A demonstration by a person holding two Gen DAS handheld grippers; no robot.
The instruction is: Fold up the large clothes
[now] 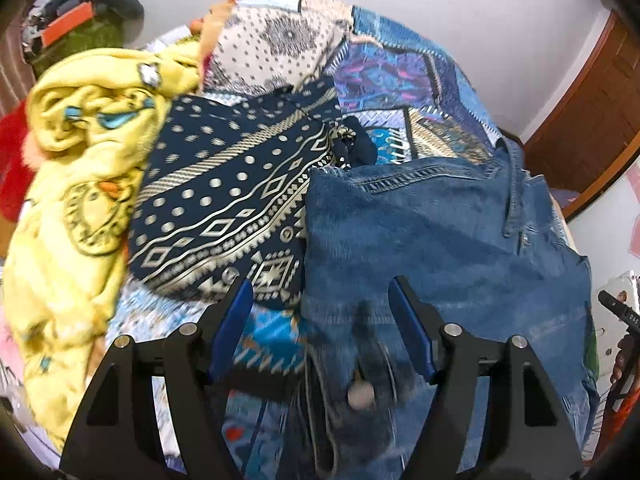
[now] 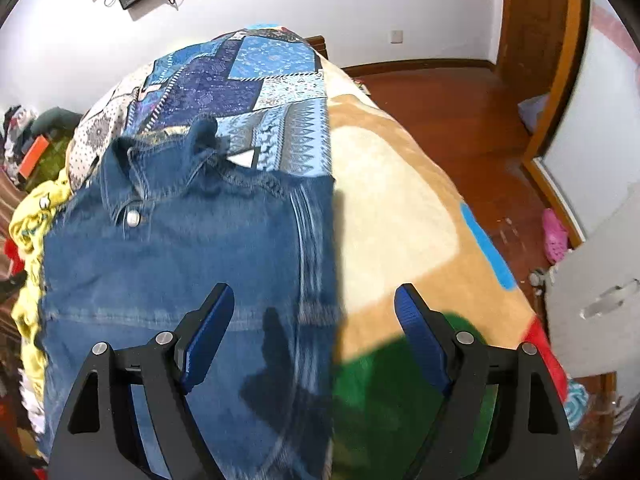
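A blue denim jacket [image 1: 440, 240] lies spread on the bed, collar at the far end, a metal button [image 2: 132, 217] below the collar. My left gripper [image 1: 320, 292] hovers above the jacket's left edge with its jaws apart and nothing between them. In the right wrist view the same jacket [image 2: 180, 248] fills the left half. My right gripper [image 2: 314, 296] stands open over the jacket's right edge, where denim meets the tan blanket [image 2: 400, 200]. Neither gripper's pads touch cloth.
A navy patterned garment [image 1: 224, 200] and a crumpled yellow cloth [image 1: 80, 152] lie left of the jacket on a patchwork bedspread [image 1: 392, 76]. A clothes pile [image 1: 60, 20] sits far left. Wooden floor [image 2: 460, 120], a door and a pink slipper [image 2: 554, 234] are to the right of the bed.
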